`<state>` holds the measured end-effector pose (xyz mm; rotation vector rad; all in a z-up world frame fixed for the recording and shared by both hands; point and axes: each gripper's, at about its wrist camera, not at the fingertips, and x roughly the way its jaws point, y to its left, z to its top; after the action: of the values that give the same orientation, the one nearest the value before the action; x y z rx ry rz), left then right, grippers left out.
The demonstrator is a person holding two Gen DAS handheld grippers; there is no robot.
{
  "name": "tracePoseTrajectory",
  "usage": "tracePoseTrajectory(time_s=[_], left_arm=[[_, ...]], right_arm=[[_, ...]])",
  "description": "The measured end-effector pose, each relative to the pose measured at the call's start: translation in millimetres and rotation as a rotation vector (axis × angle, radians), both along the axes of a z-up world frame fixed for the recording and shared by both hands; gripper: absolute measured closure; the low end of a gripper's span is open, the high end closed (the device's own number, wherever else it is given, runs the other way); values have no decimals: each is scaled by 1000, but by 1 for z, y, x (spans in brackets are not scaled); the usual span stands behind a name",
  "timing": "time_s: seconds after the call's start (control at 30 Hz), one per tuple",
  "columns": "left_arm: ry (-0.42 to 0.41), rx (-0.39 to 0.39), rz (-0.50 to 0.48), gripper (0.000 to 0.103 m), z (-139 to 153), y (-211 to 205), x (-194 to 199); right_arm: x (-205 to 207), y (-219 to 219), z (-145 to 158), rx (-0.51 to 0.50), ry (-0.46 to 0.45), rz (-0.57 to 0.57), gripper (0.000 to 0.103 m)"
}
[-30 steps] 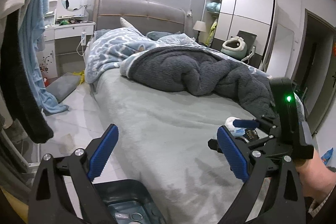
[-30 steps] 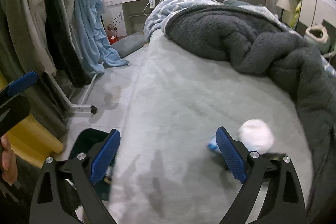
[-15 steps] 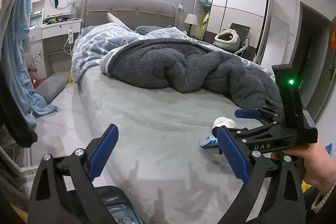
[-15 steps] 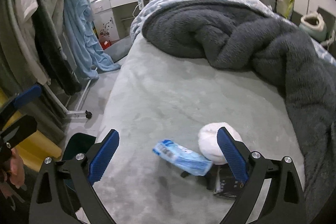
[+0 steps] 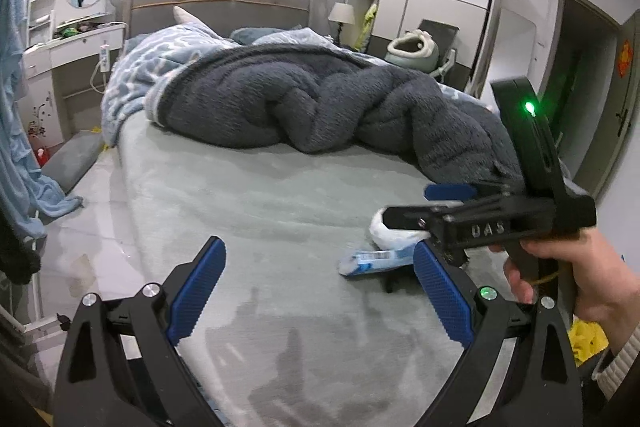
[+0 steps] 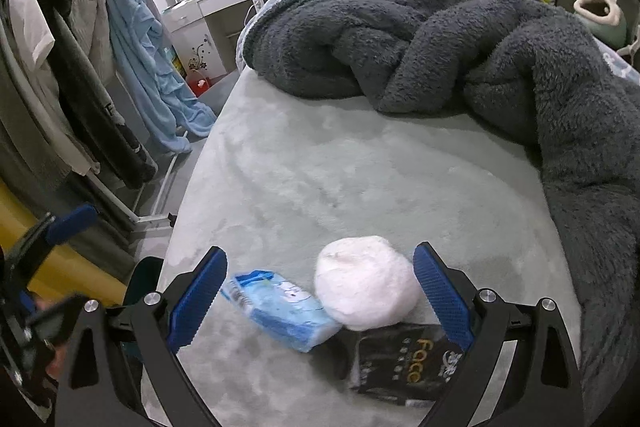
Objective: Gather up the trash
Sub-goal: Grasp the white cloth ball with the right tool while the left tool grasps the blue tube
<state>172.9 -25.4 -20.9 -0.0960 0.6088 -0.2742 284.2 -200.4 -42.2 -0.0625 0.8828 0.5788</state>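
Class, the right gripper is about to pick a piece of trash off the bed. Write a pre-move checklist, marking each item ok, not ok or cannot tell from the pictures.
1. Right gripper open: ok, jaws spread wide, nothing held.
2. Target lined up: ok, the white wad sits between the jaws, nearer the right finger.
3. Target clear of neighbours: not ok, the wad touches the blue tissue pack and overlaps the black packet.
4. Left gripper out of the way: ok, open and off to the side.
5. Grey blanket clear of the grasp: ok, it lies further up the bed.
6. Bin ready: cannot tell, only a dark edge shows beside the bed.
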Motion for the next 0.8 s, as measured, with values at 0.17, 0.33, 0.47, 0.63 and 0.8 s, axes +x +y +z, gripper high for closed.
tracePoseTrajectory(time_s=[0.17,0.33,0.47,0.63,0.8], left_arm=[[28,8,-57,7,-10,-20,8],[64,11,-93,6,-21,-33,17],[91,-6,-101,6,-29,-42,25],[107,-9,-109,6,-38,-55,35],[105,-1,-116,6,-44,-67,42]], right_arm=[[17,-16,-12,52,56,-11,8],[28,-26,-19,92,95,-12,8],[36,-30,-32,113,143,-11,8],[38,-32,-50,124,214,-13,15],[39,-35,-58,161,252,-11,34]])
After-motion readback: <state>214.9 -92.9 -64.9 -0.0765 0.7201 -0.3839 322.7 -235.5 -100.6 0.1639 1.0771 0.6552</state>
